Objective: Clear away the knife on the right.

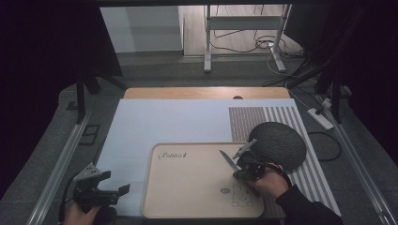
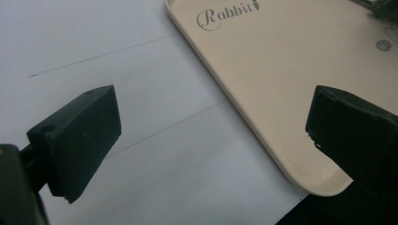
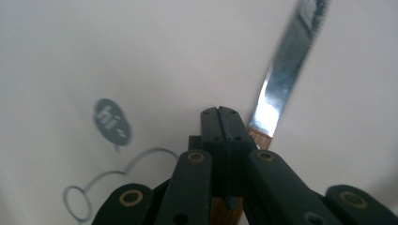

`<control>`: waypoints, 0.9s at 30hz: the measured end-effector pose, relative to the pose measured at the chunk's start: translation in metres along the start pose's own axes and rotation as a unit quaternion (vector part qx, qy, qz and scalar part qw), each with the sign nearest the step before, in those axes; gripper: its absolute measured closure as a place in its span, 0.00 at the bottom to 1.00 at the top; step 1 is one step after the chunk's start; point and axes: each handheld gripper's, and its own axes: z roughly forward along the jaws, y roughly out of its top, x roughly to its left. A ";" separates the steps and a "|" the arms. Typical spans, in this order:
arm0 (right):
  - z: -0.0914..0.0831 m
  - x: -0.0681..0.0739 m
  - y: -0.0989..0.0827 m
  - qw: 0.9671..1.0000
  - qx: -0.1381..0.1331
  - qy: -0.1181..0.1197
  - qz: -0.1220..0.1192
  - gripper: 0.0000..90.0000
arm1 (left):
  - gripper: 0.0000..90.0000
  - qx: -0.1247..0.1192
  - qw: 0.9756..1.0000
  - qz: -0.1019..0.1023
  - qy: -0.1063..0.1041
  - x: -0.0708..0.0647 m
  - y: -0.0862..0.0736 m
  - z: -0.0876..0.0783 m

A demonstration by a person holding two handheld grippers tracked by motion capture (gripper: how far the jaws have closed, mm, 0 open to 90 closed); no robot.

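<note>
A knife point(image 1: 228, 161) with a steel blade and a wooden handle points up and to the left over the beige tray point(image 1: 187, 187). My right gripper point(image 1: 244, 166) is shut on its handle, with a hand in a dark sleeve behind it. In the right gripper view the jaws point(image 3: 219, 112) meet above the handle, and the blade point(image 3: 286, 70) runs up to the right over the tray's rabbit drawing. My left gripper point(image 1: 123, 190) rests at the front left, beside the tray's near left corner. Its jaws point(image 2: 211, 136) stand wide open and hold nothing, over the white sheet and the tray's rim point(image 2: 263, 122).
A dark round textured object point(image 1: 277, 144) lies just behind the right gripper on a striped mat point(image 1: 263, 117). A white sheet point(image 1: 164, 122) covers the table under the tray. Metal rails run along both sides, and a power strip point(image 1: 320, 118) lies on the floor at right.
</note>
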 end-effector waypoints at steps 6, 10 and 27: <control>-0.008 -0.018 -0.012 0.999 -0.003 -0.006 0.035 0.99 | 0.04 0.000 1.000 0.000 0.000 0.000 0.000 0.000; -0.012 -0.023 -0.018 0.999 -0.001 -0.012 0.049 0.99 | 0.04 0.001 1.000 0.000 0.000 0.000 0.000 0.000; -0.024 -0.017 -0.016 0.998 -0.052 -0.022 0.033 0.68 | 0.04 0.001 1.000 0.003 0.002 -0.001 0.000 0.001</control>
